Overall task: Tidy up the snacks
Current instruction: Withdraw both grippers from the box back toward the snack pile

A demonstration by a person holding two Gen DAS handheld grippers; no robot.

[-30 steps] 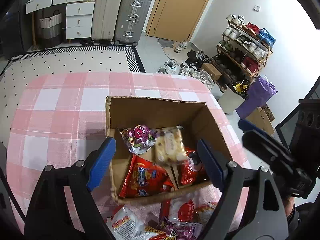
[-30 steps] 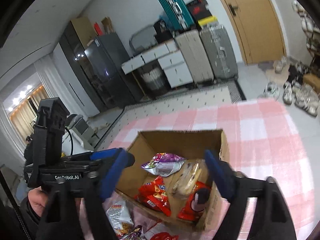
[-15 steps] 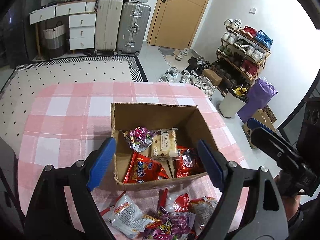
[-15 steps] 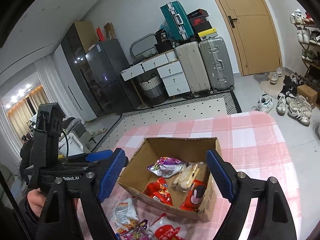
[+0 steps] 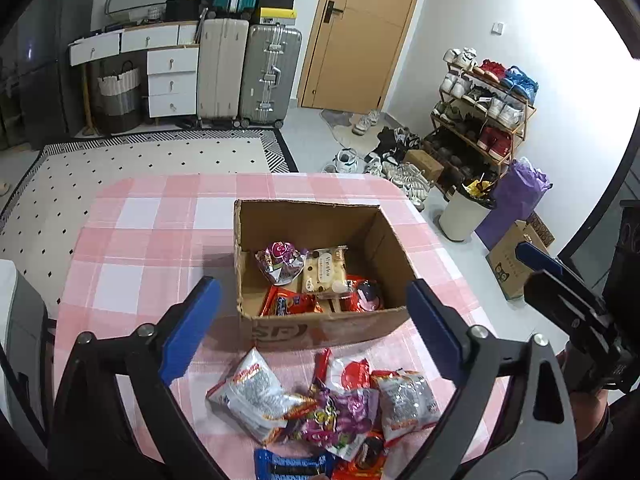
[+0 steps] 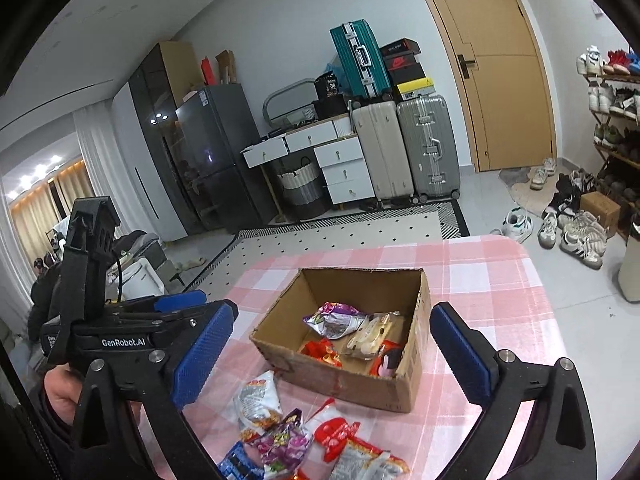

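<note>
Inside cardboard box (image 5: 320, 324): four snack packets (image 5: 320, 274). Left tongs (image 5: 312, 324), right tongs (image 6: 332, 354) wide, empty.

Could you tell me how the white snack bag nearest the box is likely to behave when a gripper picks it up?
The white snack bag looks puffy and crinkled, so it is probably light and would dent rather than stay stiff. Its glossy film may slip between the fingers. It overlaps the purple packet, so lifting it could drag that along.
</note>
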